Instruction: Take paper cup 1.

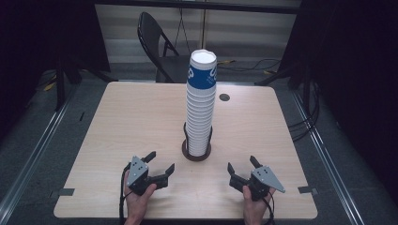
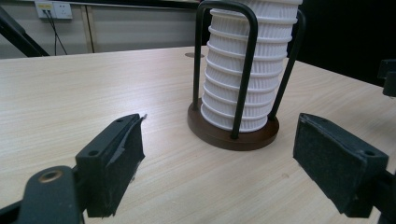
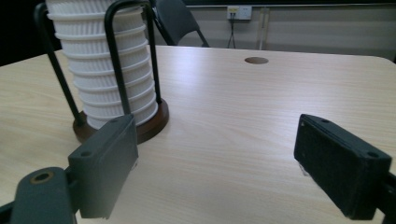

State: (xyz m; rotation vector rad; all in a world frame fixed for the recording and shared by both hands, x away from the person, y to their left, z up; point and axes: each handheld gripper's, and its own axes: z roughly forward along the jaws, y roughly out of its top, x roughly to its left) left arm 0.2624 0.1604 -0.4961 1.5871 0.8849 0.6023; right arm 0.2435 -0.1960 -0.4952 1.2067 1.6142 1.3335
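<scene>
Hands rest low at the table's near edge, left tool (image 1: 159,165) and right tool (image 1: 241,166) both spread, flanking the cup stack (image 1: 201,103).

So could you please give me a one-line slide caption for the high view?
Two open grippers, left and right, flank a tall cup stack in its holder on a table.

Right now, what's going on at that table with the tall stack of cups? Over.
Left hand-held gripper open, empty. Right hand-held gripper open, empty. Cup stack upright in its wire holder, untouched, between both. Nothing in the way.
</scene>
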